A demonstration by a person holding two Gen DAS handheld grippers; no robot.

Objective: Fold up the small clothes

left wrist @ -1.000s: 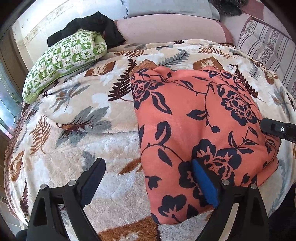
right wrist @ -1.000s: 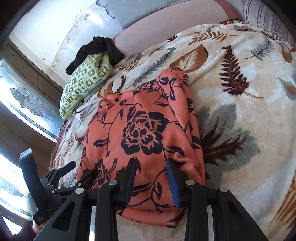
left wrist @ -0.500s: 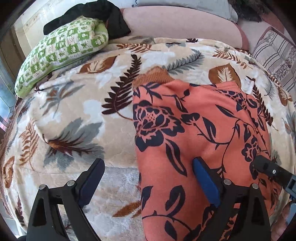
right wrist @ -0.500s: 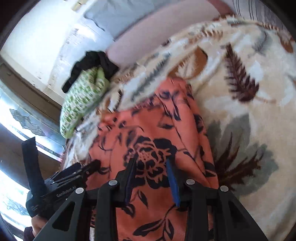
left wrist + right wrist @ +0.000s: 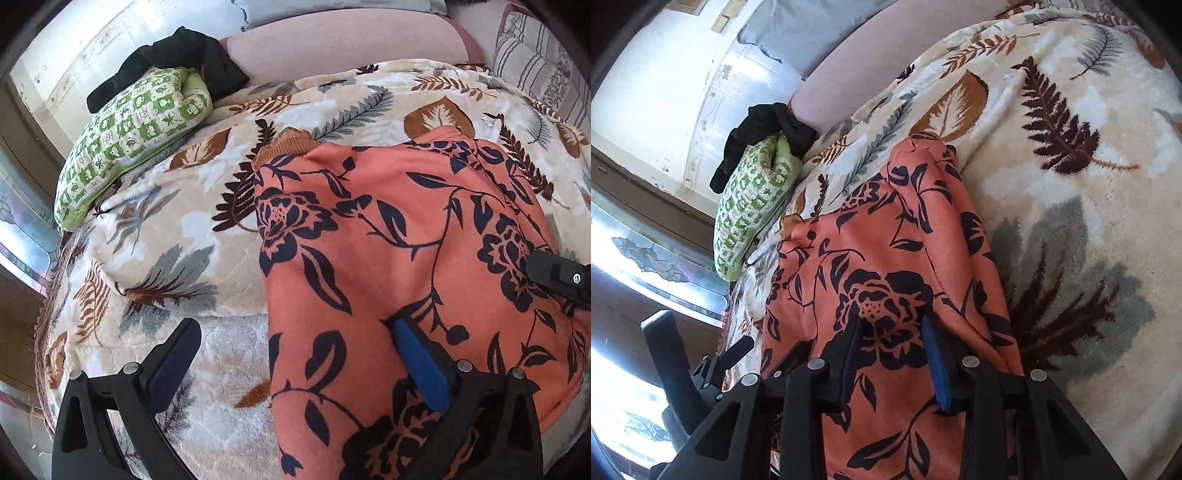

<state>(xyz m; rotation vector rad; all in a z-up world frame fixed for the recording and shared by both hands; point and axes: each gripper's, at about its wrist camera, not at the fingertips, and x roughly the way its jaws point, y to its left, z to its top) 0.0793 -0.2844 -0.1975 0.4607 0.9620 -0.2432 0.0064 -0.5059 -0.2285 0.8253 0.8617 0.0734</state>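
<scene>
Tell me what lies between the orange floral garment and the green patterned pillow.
Only the leaf-print blanket lies between the orange floral garment and the green patterned pillow; nothing else rests on that stretch. The left wrist view shows it best.

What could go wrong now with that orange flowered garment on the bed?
1. The left gripper has just been opening wide; it straddles the orange garment's left edge without pressing it, so that side may be loose and the fold could sag.
2. The right gripper hangs over the cloth; whether it pinches any is unclear.
3. The plush leaf blanket might get pinched along with it.
</scene>
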